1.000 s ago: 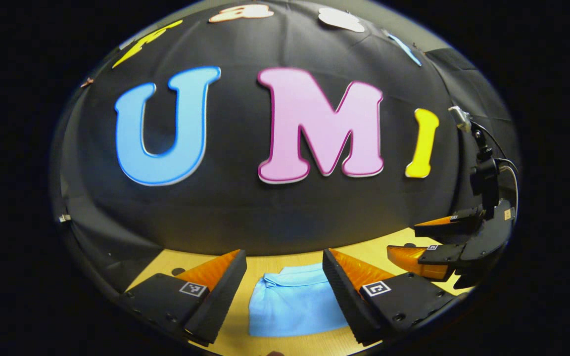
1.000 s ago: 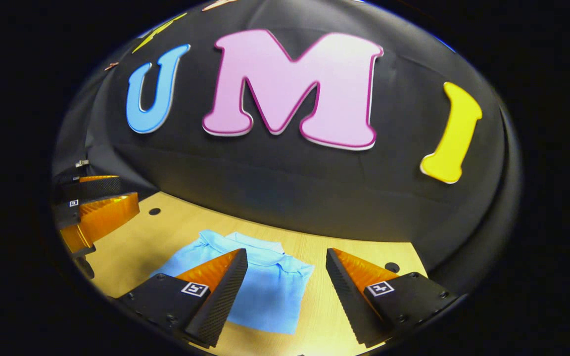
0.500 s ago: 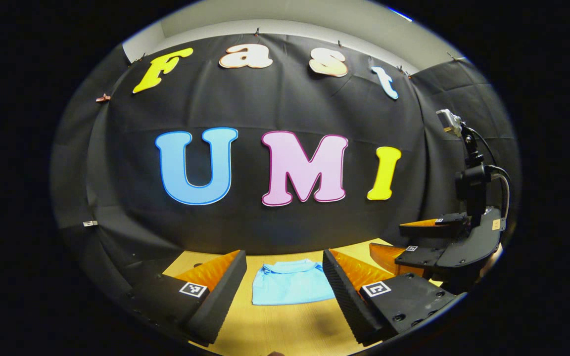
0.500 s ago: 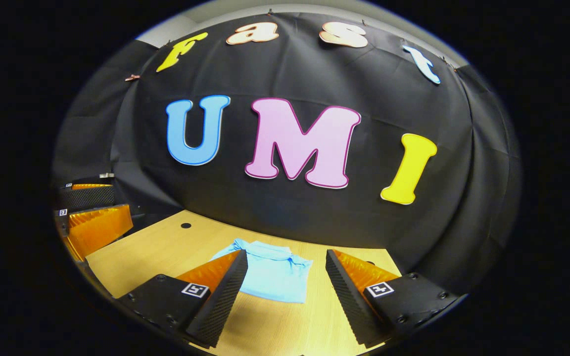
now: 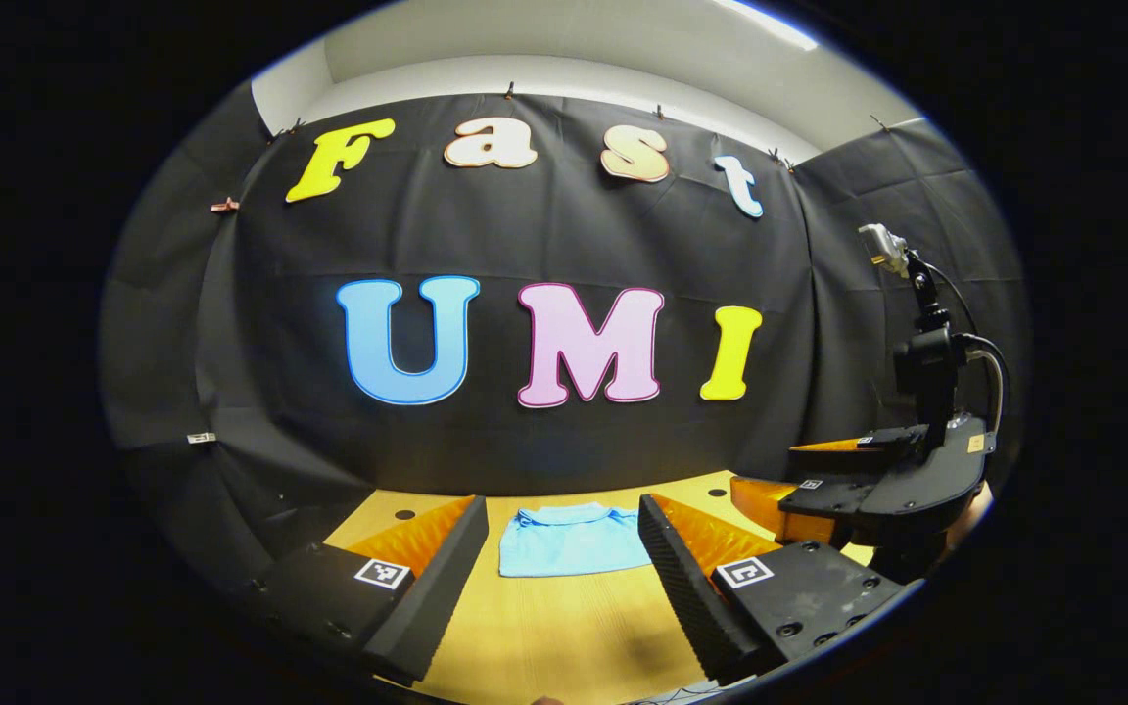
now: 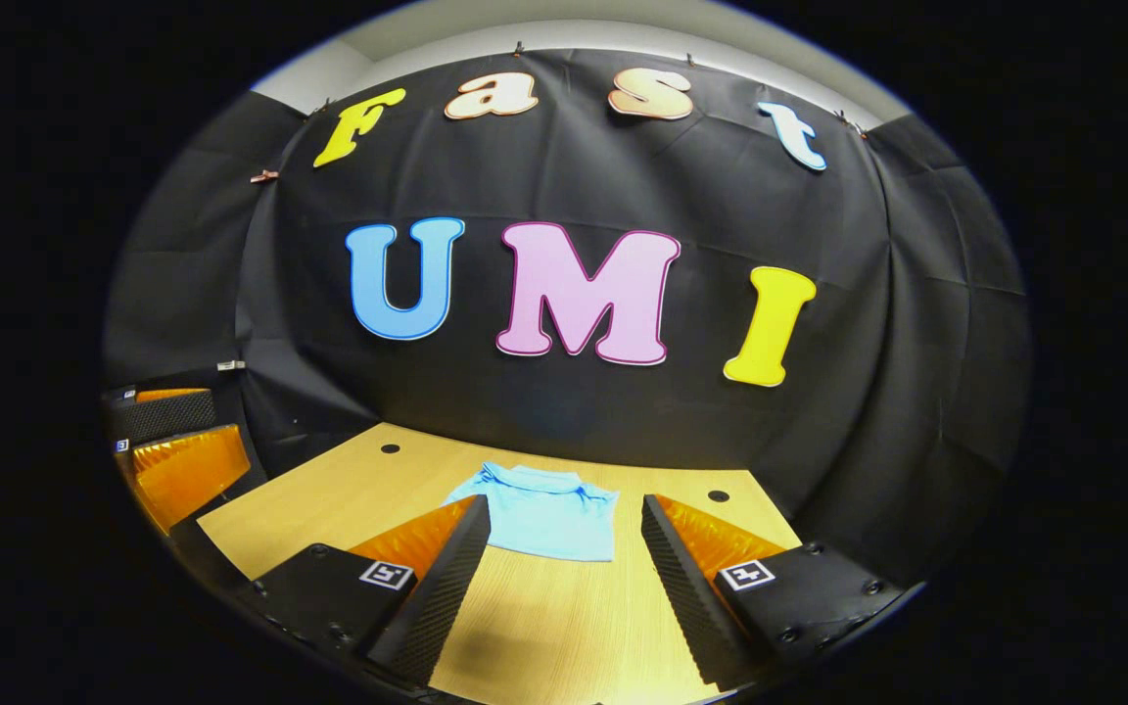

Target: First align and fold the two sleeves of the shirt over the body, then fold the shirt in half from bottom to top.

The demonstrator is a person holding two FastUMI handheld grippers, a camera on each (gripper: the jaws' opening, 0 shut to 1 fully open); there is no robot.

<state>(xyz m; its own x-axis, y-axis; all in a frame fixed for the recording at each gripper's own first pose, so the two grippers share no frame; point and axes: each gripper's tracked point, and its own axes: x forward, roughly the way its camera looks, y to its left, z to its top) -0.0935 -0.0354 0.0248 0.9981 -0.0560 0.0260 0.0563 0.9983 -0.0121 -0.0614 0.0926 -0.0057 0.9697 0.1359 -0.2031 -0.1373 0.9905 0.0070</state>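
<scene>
A light wooden tabletop [image 5: 564, 627] stands in front of a black cloth wall, and a few small dark round holes [image 6: 390, 448] sit near its far edge.

In the left gripper view, the left gripper [image 5: 556, 563] has its fingers [image 5: 442, 568] spread wide with nothing between them, above the bare wood. Past the tips, the shirt [image 5: 572, 540] lies on the tabletop, well apart from them. It is light blue and folded into a compact, nearly rectangular packet, with the collar at the far side and a straight near edge. The cloth looks flat and smooth, and no sleeve sticks out from the sides.

In the right gripper view, the right gripper [image 6: 564, 553] also has its fingers [image 6: 681, 568] wide apart and holds nothing. The shirt [image 6: 544, 514] is seen a little beyond the tips, slightly to their left, and one tip hides its near left corner.

The right gripper [image 5: 819, 480] appears also at the right edge of the left gripper view, above the tabletop, and the left gripper [image 6: 172, 441] at the left edge of the right gripper view.
</scene>
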